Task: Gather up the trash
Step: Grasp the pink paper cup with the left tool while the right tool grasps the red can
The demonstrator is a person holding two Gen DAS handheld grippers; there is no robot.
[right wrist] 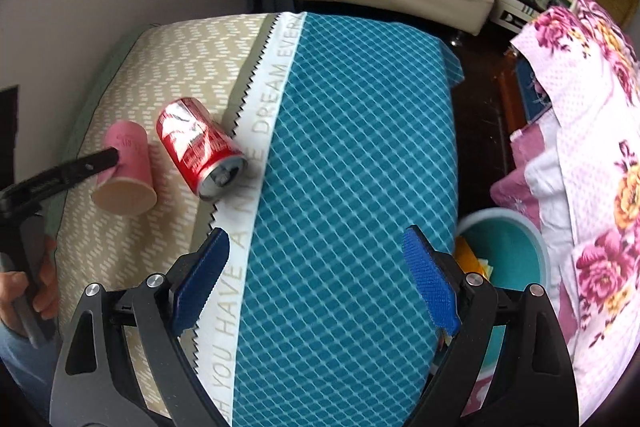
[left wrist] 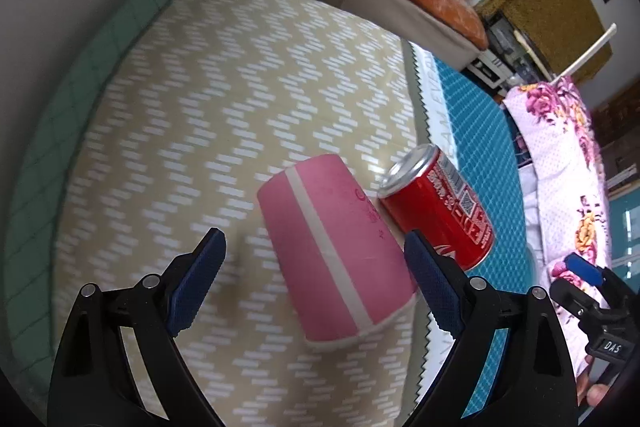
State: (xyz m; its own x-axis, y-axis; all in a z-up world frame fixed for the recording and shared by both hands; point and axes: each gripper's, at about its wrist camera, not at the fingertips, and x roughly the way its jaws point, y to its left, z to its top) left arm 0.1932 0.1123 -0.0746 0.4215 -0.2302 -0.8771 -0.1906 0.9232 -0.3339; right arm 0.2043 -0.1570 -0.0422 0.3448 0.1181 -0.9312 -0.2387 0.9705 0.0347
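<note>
Teal bin (right wrist: 516,247) beside bed (right wrist: 352,147), yellow scrap inside, possibly wrapper. Pink cup (left wrist: 336,251) and red can (left wrist: 436,211) lie on bed, just beside each other. Left gripper (left wrist: 316,267) spread around cup, contact unclear. Right gripper (right wrist: 316,267) spread, empty.
</note>
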